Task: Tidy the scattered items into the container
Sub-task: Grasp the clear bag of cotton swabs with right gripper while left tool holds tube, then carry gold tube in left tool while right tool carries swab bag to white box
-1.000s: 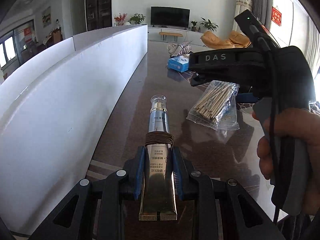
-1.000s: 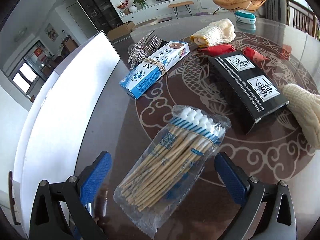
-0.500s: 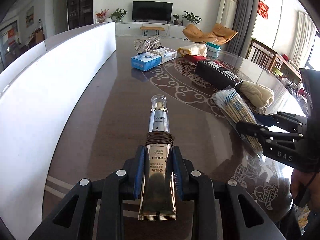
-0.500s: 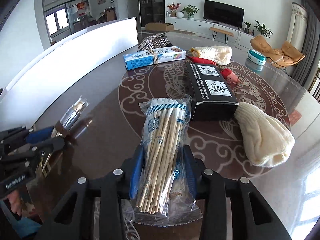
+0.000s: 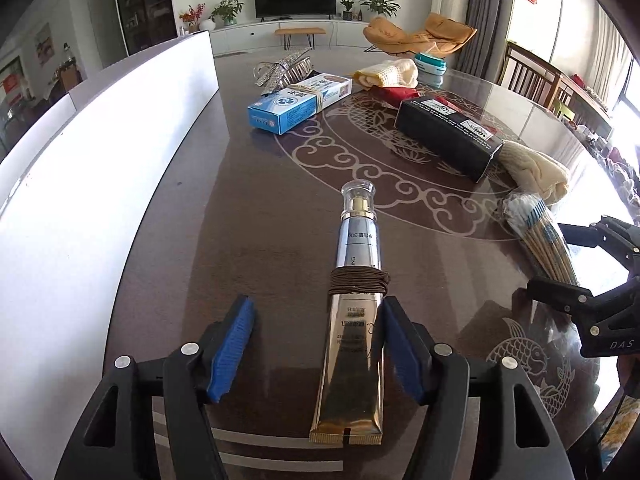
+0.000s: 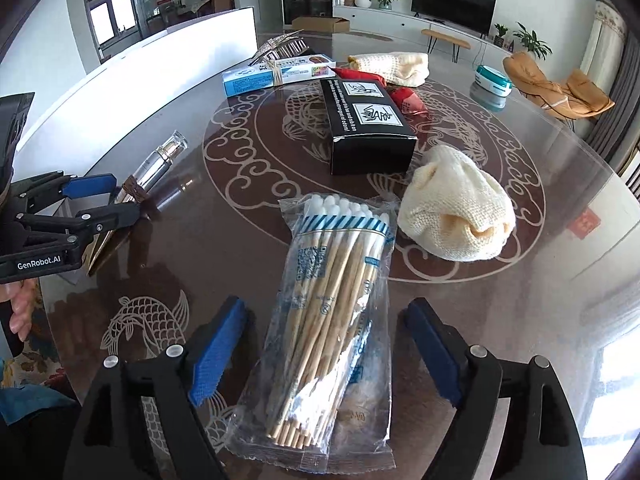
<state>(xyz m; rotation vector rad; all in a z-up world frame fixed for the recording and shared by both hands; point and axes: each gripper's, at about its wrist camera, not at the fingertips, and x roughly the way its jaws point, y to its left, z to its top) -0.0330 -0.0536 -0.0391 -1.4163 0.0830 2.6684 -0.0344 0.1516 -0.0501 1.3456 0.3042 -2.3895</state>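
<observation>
My left gripper (image 5: pixel 316 344) is open around a silver and gold cosmetic tube (image 5: pixel 354 312) with a brown cord wrapped on it; the tube lies on the dark round table (image 5: pixel 256 216), touching the right pad. My right gripper (image 6: pixel 324 352) is open around a clear bag of cotton swabs (image 6: pixel 332 320) lying on the table. The tube also shows in the right wrist view (image 6: pixel 158 164), the swab bag in the left wrist view (image 5: pixel 540 236). A long white container wall (image 5: pixel 100 168) runs along the table's left side.
A blue box (image 5: pixel 298 102), a black box (image 5: pixel 448 136), two cream knitted cloths (image 6: pixel 456 216) (image 6: pixel 394 66), a red pouch (image 6: pixel 408 98), a silver hair clip (image 5: pixel 282 70) and a teal-white case (image 6: pixel 493 80) lie on the table.
Both grippers have opened: the left let go of the tube, the right let go of the swab bag. Both items now rest on the table.
</observation>
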